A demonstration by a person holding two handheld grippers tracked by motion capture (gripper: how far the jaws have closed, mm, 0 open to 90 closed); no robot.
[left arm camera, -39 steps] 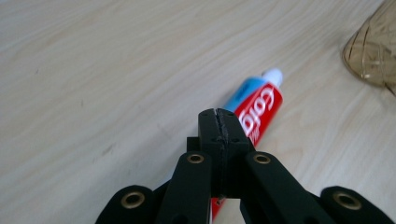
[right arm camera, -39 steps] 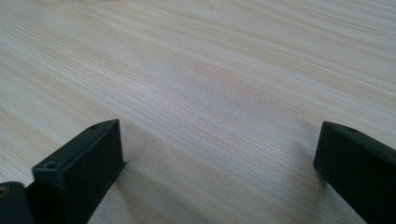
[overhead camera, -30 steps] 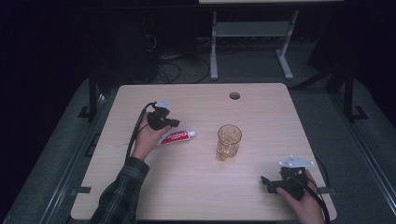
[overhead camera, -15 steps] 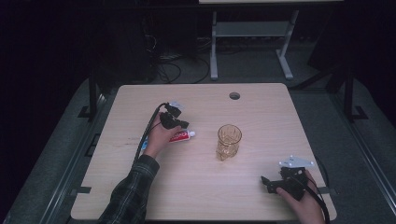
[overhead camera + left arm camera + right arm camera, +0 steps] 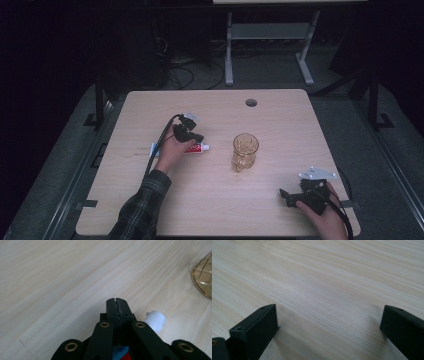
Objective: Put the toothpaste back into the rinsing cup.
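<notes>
- Toothpaste tube (image 5: 196, 148) lies flat on the worktop (image 5: 280, 125), left of centre, long axis running roughly left-right in the high view, white cap (image 5: 155, 320) at the end toward the amber glass (image 5: 245, 151).
- Left hand-held gripper (image 5: 192, 136) sits directly over the tube; hand (image 5: 170, 150) covers the tube's middle and tail end.
- Left gripper view: jaws clenched together with nothing between them, tips past the tube body; cap pokes out just right of the jaws, and a patch of the tube's blue-and-red print shows beneath the linkage.
- Judgement: the tube is under and slightly to one side of the closed jaws, not in them. A grasp would call for opening first, then straddling the tube across its short width.
- Right hand-held gripper (image 5: 292, 196) rests near the worktop's near right corner, jaws released and wide apart over bare wood, well apart from tube and glass.
- Left hand is far the nearer to the tube; glass stands upright just beyond the cap end, apart from it.
</notes>
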